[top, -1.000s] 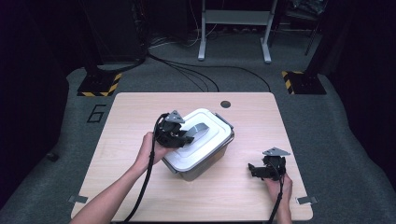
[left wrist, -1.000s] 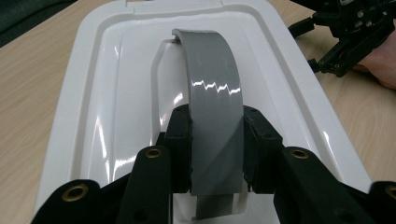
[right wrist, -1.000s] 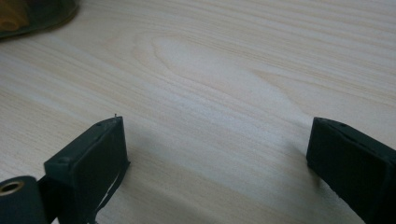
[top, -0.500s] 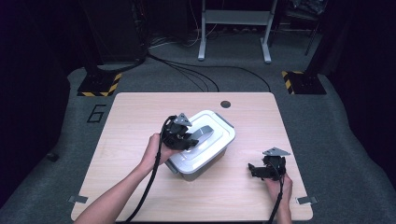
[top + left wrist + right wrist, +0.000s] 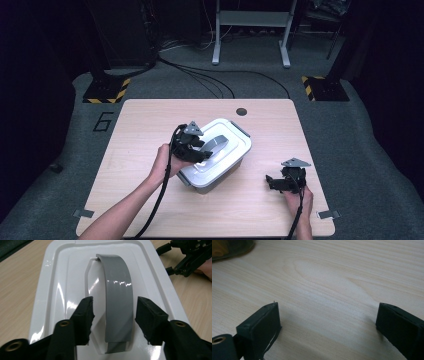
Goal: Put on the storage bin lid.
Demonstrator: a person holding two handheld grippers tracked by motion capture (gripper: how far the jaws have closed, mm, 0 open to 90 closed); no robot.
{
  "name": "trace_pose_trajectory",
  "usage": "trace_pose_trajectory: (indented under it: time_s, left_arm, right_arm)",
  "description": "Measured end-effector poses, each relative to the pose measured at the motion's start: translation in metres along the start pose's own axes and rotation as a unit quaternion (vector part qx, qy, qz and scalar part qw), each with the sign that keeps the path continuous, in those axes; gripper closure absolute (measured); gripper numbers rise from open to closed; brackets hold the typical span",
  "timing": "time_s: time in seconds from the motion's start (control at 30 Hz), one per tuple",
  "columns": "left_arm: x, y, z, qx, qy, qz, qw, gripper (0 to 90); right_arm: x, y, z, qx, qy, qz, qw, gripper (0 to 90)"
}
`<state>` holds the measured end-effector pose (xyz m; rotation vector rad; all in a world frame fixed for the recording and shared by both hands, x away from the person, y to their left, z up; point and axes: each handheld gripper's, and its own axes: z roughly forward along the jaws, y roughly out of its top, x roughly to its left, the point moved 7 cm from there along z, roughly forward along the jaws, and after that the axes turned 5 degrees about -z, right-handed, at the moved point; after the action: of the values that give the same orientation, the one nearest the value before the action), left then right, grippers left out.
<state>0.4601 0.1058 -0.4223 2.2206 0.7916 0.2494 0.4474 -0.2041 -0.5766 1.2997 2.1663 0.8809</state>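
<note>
White box (image 5: 215, 155) swung round, now skewed mid-tabletop (image 5: 140, 125). Left gripper (image 5: 113, 315) jaws just opened, straddling grey handle (image 5: 117, 297) on lid, pads clear of it. Right gripper (image 5: 328, 322) jaws spread wide, empty, low over bare wood.

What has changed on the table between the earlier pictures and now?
The left claw has just opened and let go of the grey handle, which stands between its jaws untouched. The white box moved slightly between the earlier pictures. The right claw stayed open, low over the table.
</note>
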Motion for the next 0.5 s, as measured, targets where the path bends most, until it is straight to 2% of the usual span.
trace_pose_trajectory:
  time_s: [0.03, 0.17, 0.27, 0.33, 0.5]
  left_arm:
    - [0.001, 0.001, -0.005, -0.007, 0.002, -0.001, 1.0, 35.5]
    - [0.002, 0.002, -0.015, -0.017, 0.006, -0.001, 0.9998, 25.0]
    - [0.004, -0.001, -0.031, -0.028, 0.014, -0.005, 0.9995, 18.0]
    - [0.003, -0.002, -0.035, -0.031, 0.014, -0.006, 0.9994, 16.3]
    - [0.006, -0.011, -0.064, -0.048, 0.026, -0.004, 0.9985, 13.4]
  right_arm:
    - [0.0, 0.0, 0.0, 0.0, 0.0, 0.0, 1.0, 4.7]
    - [0.0, 0.0, 0.0, 0.0, 0.0, 0.0, 1.0, 4.7]
    - [0.0, 0.0, 0.0, 0.0, 0.0, 0.0, 1.0, 4.8]
    - [0.0, 0.0, 0.0, 0.0, 0.0, 0.0, 1.0, 4.7]
    - [0.0, 0.0, 0.0, 0.0, 0.0, 0.0, 1.0, 4.8]
